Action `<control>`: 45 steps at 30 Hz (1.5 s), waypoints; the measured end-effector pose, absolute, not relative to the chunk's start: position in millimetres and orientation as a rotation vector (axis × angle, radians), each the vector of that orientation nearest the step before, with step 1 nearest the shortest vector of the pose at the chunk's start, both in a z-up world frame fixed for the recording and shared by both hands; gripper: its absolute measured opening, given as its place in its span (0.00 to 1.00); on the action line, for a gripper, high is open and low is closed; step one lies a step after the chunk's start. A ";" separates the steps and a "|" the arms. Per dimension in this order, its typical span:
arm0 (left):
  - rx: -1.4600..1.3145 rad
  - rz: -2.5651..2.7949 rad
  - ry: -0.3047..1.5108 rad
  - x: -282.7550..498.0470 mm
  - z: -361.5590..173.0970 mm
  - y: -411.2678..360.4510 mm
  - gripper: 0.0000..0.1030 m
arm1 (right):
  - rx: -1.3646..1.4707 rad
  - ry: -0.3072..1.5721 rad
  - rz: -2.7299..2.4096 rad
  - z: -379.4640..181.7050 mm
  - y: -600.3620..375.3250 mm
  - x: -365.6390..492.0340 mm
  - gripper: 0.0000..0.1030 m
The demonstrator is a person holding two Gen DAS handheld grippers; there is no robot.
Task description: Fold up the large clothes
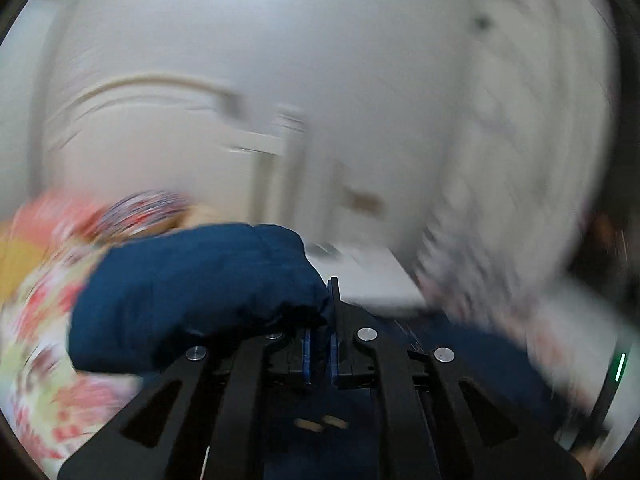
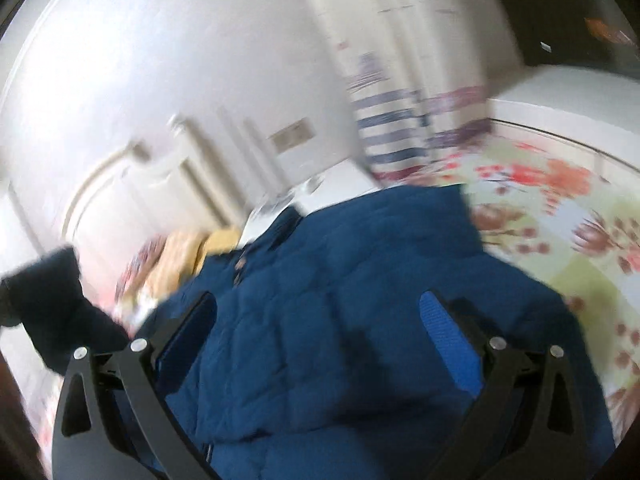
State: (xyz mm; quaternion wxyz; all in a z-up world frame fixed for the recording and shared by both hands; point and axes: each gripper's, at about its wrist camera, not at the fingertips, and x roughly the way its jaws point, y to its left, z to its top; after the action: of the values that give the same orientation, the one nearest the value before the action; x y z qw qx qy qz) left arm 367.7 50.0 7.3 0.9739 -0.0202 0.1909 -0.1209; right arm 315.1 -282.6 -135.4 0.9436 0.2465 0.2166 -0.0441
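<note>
A quilted dark blue jacket (image 2: 340,300) lies spread on a floral bed sheet (image 2: 560,216). In the left wrist view my left gripper (image 1: 325,304) is shut on a bunched fold of the jacket (image 1: 192,292), which hangs over its left finger and hides that tip. My right gripper (image 2: 320,324) is open wide just above the jacket's middle, with a blue pad (image 2: 448,344) showing on its right finger and nothing pinched. Both views are smeared by motion.
The floral sheet (image 1: 44,312) covers the bed around the jacket. A yellow cloth (image 2: 216,244) lies at the jacket's far end. White panelled doors (image 2: 160,176) and a striped hanging cloth (image 2: 392,132) stand behind. A dark blurred shape (image 2: 52,304) sits at the left edge.
</note>
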 end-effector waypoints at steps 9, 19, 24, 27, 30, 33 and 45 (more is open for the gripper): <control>0.551 -0.329 0.696 370.0 -150.1 -132.7 0.14 | 0.674 0.444 -0.218 -150.8 -329.6 303.3 0.98; 0.446 -0.393 0.389 288.0 -61.0 -69.2 0.96 | 0.591 0.416 -0.186 -142.2 -318.6 305.1 0.98; -0.119 -0.050 0.508 317.4 -59.6 66.6 0.95 | 0.521 0.416 -0.164 -138.1 -307.8 308.3 0.98; -0.167 0.004 0.612 326.4 -80.9 94.0 0.89 | 0.408 0.429 -0.126 -134.1 -286.4 313.3 0.98; -0.100 0.030 0.722 338.0 -97.9 89.5 0.89 | 0.269 0.443 -0.061 -131.4 -256.9 319.0 0.98; -0.055 0.079 0.792 357.1 -108.5 85.8 0.89 | 0.167 0.503 0.018 -134.2 -230.9 330.0 0.98; -0.046 0.158 0.854 358.1 -151.8 109.9 0.96 | -0.458 0.587 0.127 -130.5 -70.0 339.1 0.97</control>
State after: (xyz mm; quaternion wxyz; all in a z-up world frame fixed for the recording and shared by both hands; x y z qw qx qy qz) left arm 358.1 109.9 -151.8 0.9070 -0.0222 0.4135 0.0763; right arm 339.1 -70.0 -130.5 0.9294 -0.2238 0.2868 0.0622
